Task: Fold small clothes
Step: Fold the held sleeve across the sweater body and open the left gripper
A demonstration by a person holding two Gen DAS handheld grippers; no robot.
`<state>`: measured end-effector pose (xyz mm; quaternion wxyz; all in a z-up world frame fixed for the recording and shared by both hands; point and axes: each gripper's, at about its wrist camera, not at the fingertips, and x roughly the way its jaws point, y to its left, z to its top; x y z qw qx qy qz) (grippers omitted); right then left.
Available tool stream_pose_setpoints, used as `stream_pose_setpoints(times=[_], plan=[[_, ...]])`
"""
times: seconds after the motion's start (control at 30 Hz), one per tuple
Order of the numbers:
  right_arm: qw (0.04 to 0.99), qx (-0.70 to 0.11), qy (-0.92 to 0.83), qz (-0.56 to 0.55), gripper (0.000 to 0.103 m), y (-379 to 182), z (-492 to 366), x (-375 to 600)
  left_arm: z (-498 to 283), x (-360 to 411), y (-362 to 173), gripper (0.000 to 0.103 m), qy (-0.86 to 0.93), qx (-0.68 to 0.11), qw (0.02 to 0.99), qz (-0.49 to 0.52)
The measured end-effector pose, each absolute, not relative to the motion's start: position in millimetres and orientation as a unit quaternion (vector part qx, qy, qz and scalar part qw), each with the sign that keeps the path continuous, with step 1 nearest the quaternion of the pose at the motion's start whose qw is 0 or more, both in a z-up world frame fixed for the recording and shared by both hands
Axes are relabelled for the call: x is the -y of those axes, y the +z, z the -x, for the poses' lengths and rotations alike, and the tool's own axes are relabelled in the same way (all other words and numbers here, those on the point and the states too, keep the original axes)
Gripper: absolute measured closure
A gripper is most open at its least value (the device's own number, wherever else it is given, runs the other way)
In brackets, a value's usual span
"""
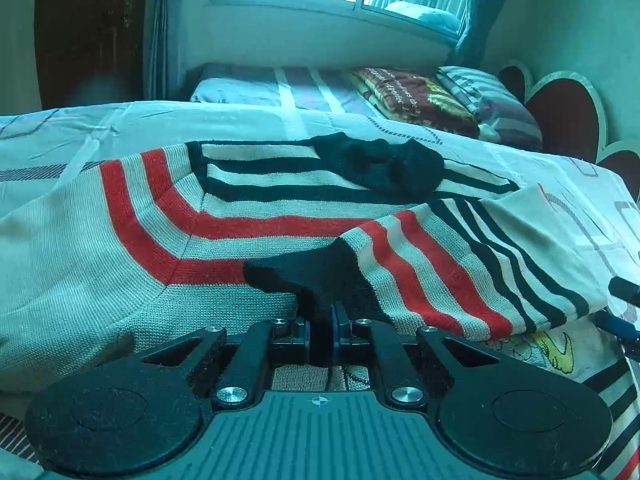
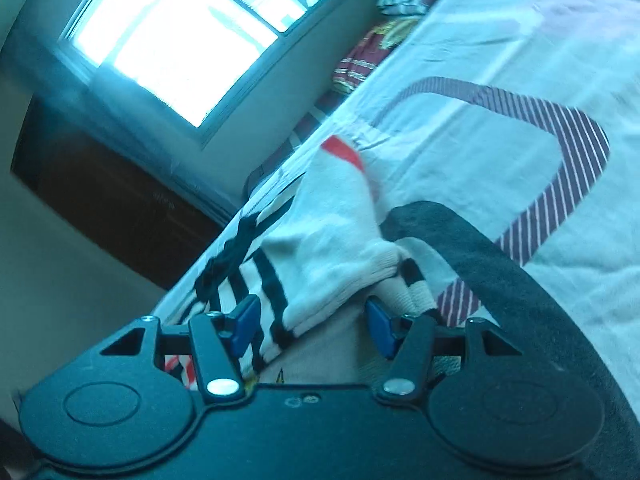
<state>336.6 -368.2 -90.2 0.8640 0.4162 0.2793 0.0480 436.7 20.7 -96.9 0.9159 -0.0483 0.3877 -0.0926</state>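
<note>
A cream knit sweater (image 1: 120, 240) with red and black stripes lies spread on the bed, its black collar (image 1: 384, 164) at the far side. One striped sleeve (image 1: 432, 256) is drawn across the body. My left gripper (image 1: 322, 316) is shut on that sleeve's black cuff (image 1: 304, 272). In the right wrist view, which is rolled sideways, my right gripper (image 2: 312, 326) stands open over the sweater's edge (image 2: 328, 248). Cream fabric lies between its blue pads (image 2: 244, 320), which do not press on it. Part of the right gripper (image 1: 620, 308) shows at the left view's right edge.
The bedsheet (image 1: 80, 136) is white with striped outlines. A folded blanket (image 1: 416, 96) and a pillow (image 1: 492, 100) lie beyond. A cartoon-print cloth (image 1: 556, 352) peeks from under the sweater. A dark curved band (image 2: 500, 272) crosses the sheet. A window (image 2: 180, 40) is behind.
</note>
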Motion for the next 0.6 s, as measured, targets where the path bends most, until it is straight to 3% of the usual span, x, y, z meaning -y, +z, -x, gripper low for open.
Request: stream_pose_setpoints(times=[0.07,0.13,0.2,0.6], plan=[[0.857,-0.275,0.044,-0.433,0.048,-94,-342,373,-438,-19,-99,0.093,-0.092,-0.388,0.916,0.046],[0.855,-0.28,0.031,-0.436,0.061,-96,-348,375,-439,-19,-98,0.093,-0.093,-0.389,0.915,0.044],[0.86,-0.291,0.012,-0.418,0.092,-96,-353,375,-439,-18,-96,0.093,-0.094,-0.387,0.916,0.041],[0.891,-0.312,-0.006,-0.33,0.095,-92,-358,360,-435,-9,-97,0.093,-0.085,-0.386,0.918,0.014]])
